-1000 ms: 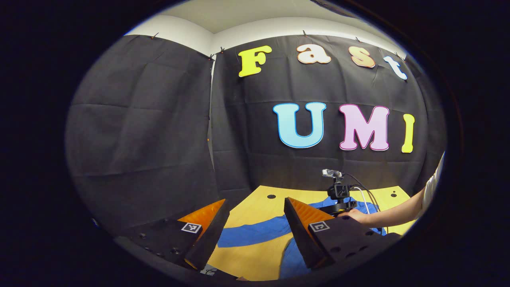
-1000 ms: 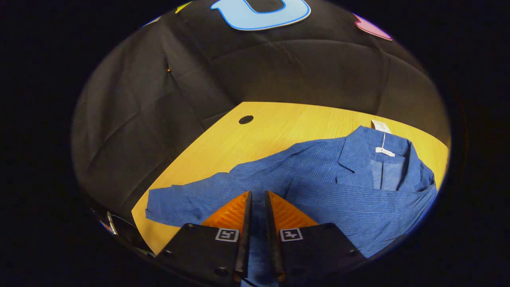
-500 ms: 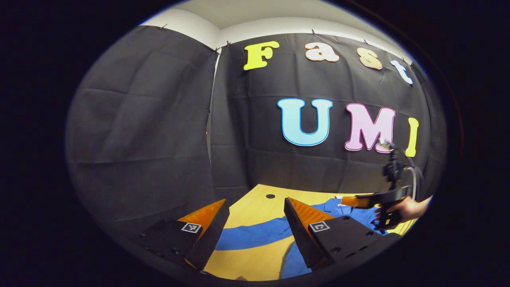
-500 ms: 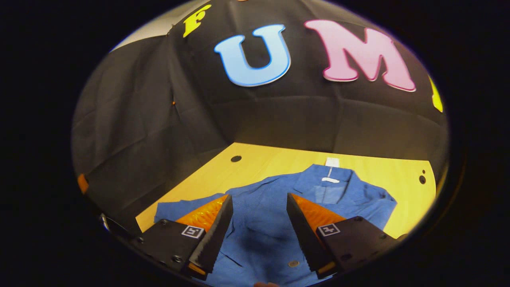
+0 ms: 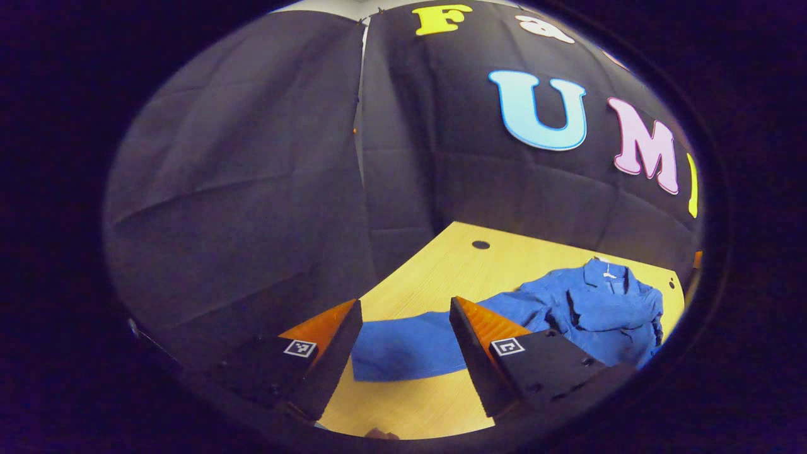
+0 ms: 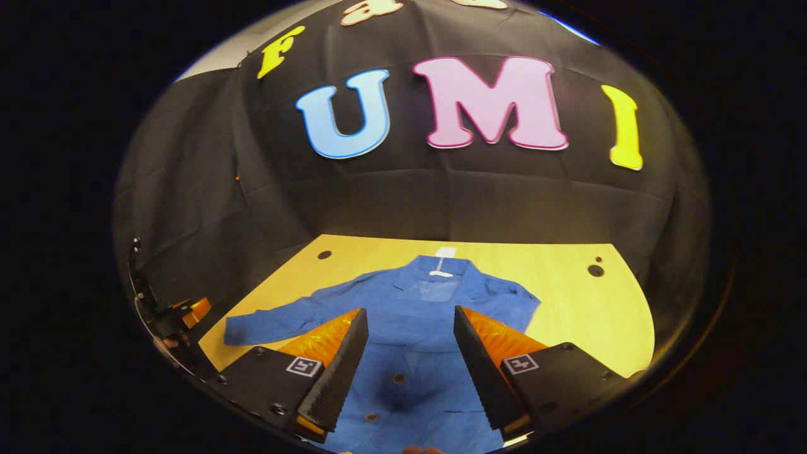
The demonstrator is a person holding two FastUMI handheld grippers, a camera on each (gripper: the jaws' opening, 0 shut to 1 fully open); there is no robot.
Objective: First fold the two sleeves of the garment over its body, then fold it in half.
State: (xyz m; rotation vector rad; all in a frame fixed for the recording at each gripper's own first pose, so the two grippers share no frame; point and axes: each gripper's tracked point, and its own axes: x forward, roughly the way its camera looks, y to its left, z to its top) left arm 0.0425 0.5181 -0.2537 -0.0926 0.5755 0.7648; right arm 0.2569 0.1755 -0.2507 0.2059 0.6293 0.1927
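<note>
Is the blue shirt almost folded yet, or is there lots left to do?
Lots left. One sleeve already lies across the blue shirt's front. The other sleeve is stretched out flat on the wooden table; the left gripper hovers by its cuff, jaws open. The right gripper is above the shirt's front, jaws open, holding nothing. That sleeve needs folding, then the shirt in half.
</note>
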